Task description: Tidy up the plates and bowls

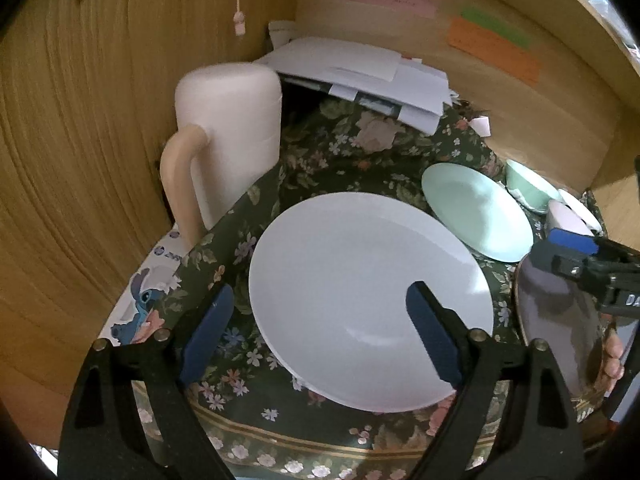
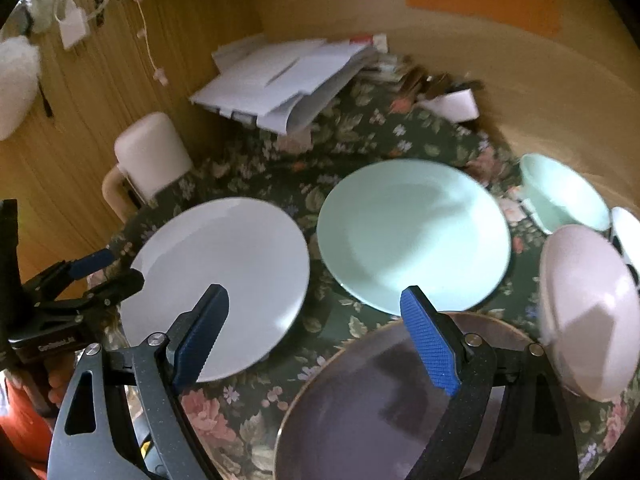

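Note:
A white plate (image 1: pixel 368 304) (image 2: pixel 224 284) lies on the floral tablecloth (image 1: pixel 320 160). My left gripper (image 1: pixel 320 290) hovers over its near left rim, open, nothing between the fingers. To the right lie a mint green plate (image 1: pixel 476 212) (image 2: pixel 412 236) and a dark purple plate with a gold rim (image 2: pixel 380 400) (image 1: pixel 560 328). My right gripper (image 2: pixel 314 292) stands open above the cloth between the white and purple plates, holding nothing. A mint bowl (image 2: pixel 564 196) and a pink bowl (image 2: pixel 588 308) sit at the far right. Each gripper shows in the other's view: left gripper (image 2: pixel 114 272), right gripper (image 1: pixel 580 256).
A tall white container with a beige handle (image 1: pixel 228 136) stands at the back left against the wooden wall. A stack of white papers (image 1: pixel 360 72) fills the back corner, with a small white cup (image 2: pixel 456 106) beside it. Another white dish (image 2: pixel 628 232) peeks in behind the pink bowl.

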`<state>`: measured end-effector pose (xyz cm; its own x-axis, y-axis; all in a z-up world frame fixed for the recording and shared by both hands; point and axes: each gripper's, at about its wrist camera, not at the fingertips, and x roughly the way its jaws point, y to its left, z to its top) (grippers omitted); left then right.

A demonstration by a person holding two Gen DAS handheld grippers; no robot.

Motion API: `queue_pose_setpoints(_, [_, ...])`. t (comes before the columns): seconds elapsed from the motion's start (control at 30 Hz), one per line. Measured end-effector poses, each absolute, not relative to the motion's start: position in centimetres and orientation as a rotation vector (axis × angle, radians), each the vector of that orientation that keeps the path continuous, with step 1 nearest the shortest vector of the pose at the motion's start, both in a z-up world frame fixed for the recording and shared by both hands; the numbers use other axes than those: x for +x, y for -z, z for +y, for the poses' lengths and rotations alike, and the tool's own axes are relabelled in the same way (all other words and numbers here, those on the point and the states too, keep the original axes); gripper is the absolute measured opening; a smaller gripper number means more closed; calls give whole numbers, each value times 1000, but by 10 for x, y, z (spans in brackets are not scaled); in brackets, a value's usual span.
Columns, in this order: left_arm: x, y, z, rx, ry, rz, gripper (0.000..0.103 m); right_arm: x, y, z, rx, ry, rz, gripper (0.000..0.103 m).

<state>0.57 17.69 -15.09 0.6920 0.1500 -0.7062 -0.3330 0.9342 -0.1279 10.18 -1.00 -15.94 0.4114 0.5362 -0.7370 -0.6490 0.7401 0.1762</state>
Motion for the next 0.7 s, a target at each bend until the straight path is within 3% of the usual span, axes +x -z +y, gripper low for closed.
queue_pose_setpoints(0.07, [7,156,181,-266,-273,771,79,106,165,-3,-145,-759,901,84])
queue_pose_setpoints(0.17, [9,164,189,-292,-265,796,71,110,173,7,-158,-774,949,69])
queue_pose_setpoints(0.5, [11,174,203,-310,-237,812,57,121,189,30,-182,-789,1030,35])
queue_pose_setpoints(0.7, [17,183,211,-349,-214,849,40,128,197,40,-182,-803,1048,30])
